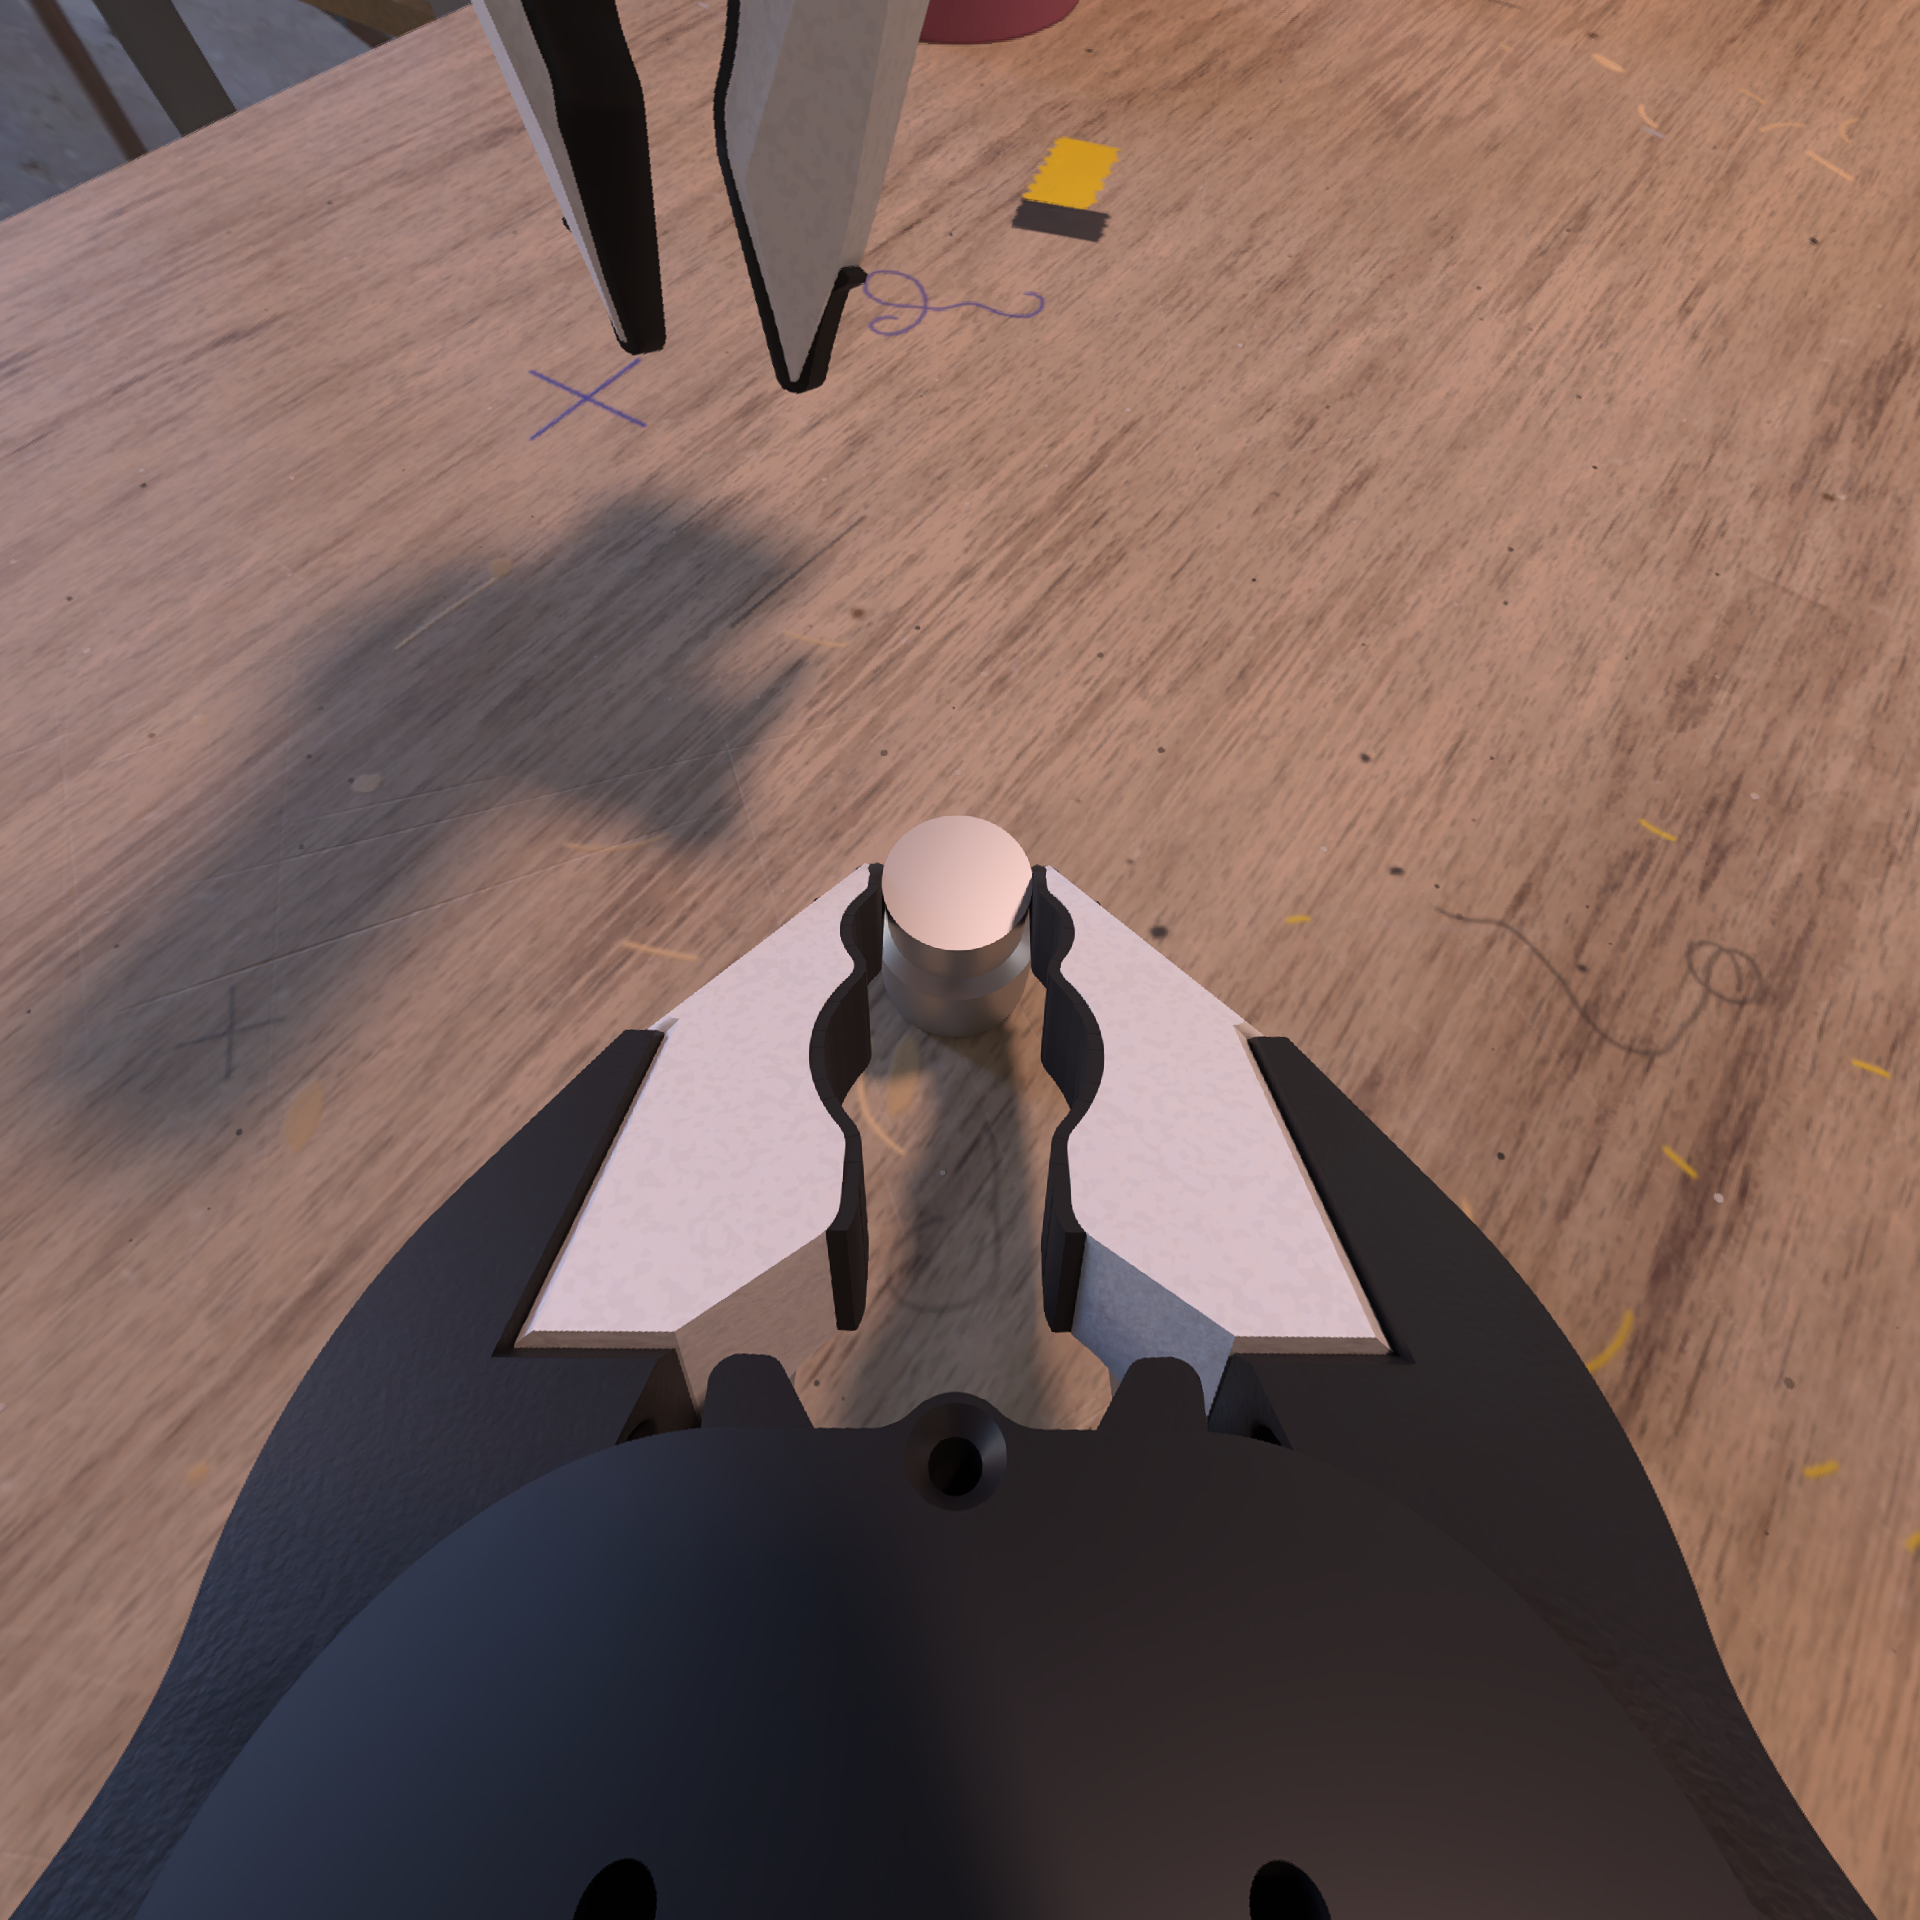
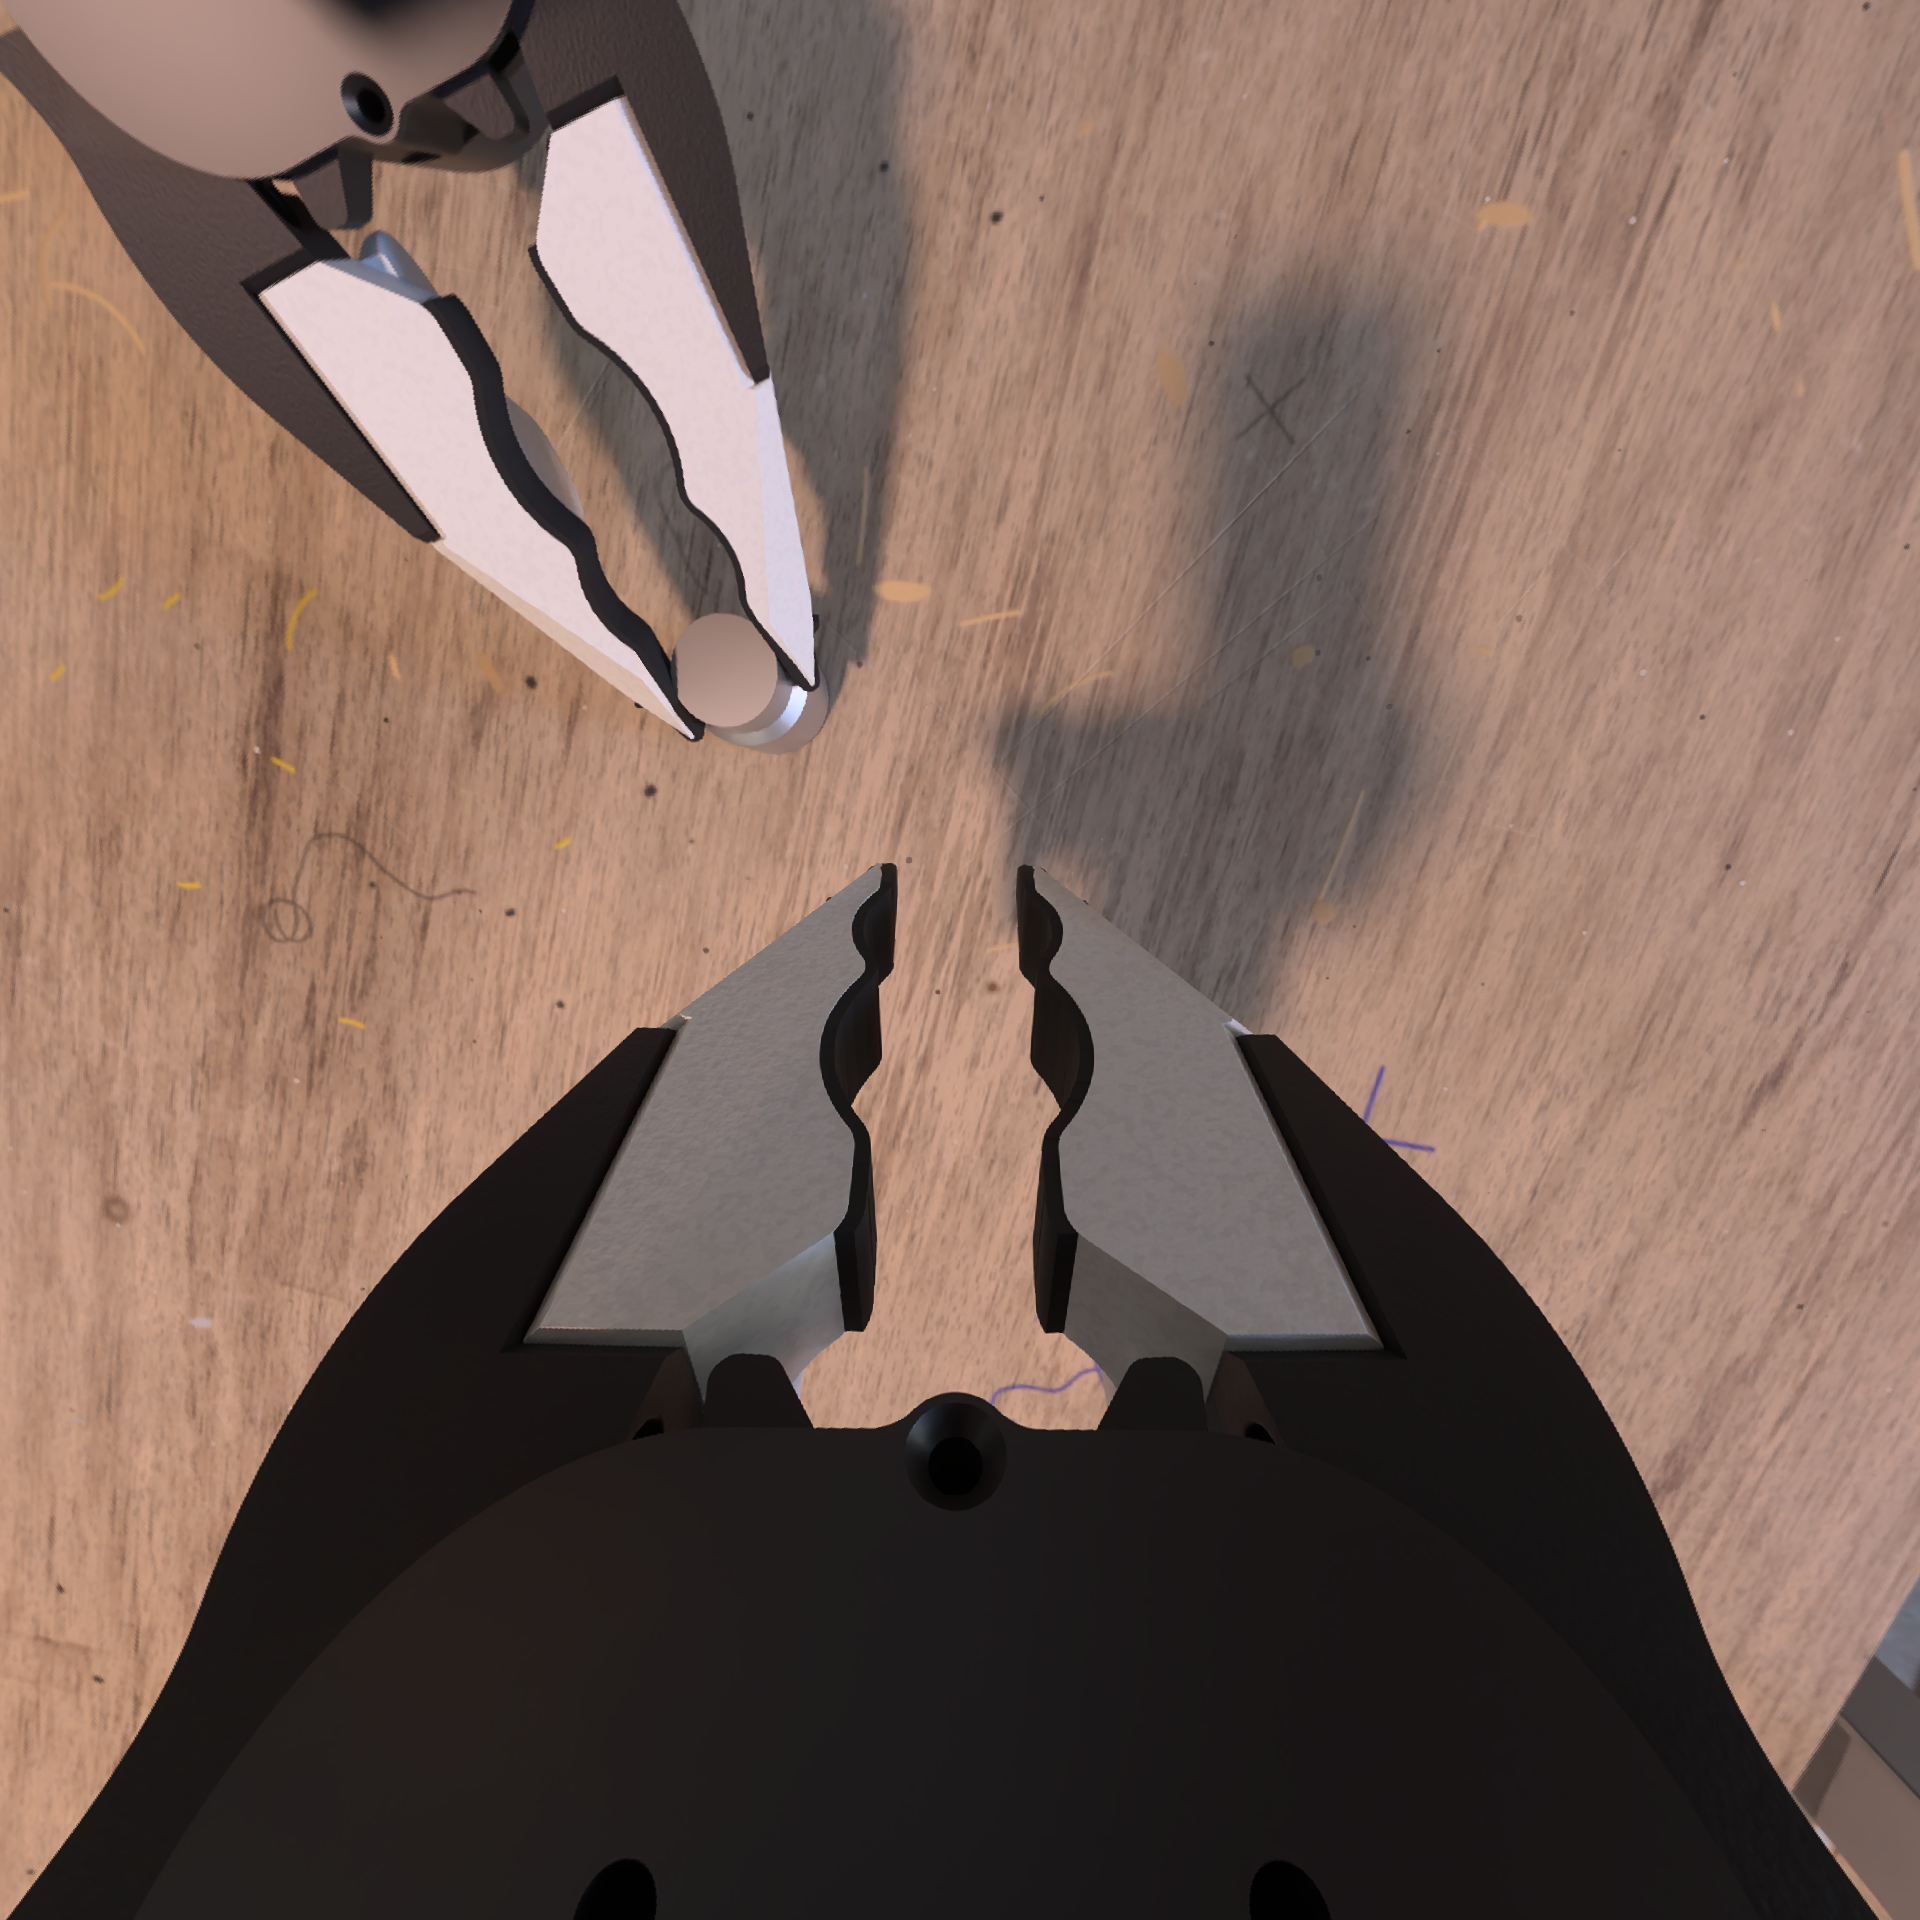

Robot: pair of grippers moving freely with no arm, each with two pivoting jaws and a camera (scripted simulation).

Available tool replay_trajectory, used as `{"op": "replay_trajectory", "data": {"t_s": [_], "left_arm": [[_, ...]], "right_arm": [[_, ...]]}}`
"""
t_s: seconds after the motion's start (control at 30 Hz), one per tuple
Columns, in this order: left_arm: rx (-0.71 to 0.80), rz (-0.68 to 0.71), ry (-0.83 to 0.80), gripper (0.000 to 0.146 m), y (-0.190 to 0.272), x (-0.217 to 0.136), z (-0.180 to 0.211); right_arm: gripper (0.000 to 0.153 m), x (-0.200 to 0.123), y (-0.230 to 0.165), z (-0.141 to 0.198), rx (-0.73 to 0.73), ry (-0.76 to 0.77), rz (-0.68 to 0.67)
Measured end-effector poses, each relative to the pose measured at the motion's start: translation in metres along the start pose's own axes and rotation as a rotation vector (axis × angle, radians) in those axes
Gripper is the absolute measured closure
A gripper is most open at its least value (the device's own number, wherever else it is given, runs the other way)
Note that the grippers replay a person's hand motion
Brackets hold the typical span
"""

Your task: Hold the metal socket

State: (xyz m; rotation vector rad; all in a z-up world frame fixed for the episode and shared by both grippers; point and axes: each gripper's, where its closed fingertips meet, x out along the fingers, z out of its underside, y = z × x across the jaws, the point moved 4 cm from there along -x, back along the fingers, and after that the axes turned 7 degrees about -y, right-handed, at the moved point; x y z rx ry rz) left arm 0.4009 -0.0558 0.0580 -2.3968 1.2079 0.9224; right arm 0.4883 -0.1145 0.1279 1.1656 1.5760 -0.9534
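The brown wooden table top (image 1: 1351, 540) has wide bare room to the right of the grippers; its far-left edge shows in the left wrist view. A dark red object (image 1: 992, 16) at the top is cut off, so can't tell what it is. The left gripper (image 1: 956, 883) is closed on the small silver metal socket (image 1: 956, 935), tips touching both sides; socket stands upright on the table. The right gripper (image 2: 956, 883) hangs nearby w/ a narrow gap, holding nothing.
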Motion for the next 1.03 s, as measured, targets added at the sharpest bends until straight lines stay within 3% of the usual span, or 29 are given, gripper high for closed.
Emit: {"op": "replay_trajectory", "data": {"t_s": [0.67, 0.9, 1.03], "left_arm": [[-0.007, 0.002, 0.0, 0.118, 0.0, 0.0, 0.001], [0.0, -0.003, 0.0, 0.118, 0.0, 0.0, 0.001], [0.014, -0.013, 0.0, 0.118, 0.0, 0.0, 0.001]], "right_arm": [[0.128, 0.0, -0.002, 0.005, -0.003, -0.031, 0.0], [0.129, 0.0, -0.01, -0.001, -0.077, -0.087, 0.096], [0.129, 0.0, -0.009, -0.002, 0.011, -0.077, 0.08]]}}
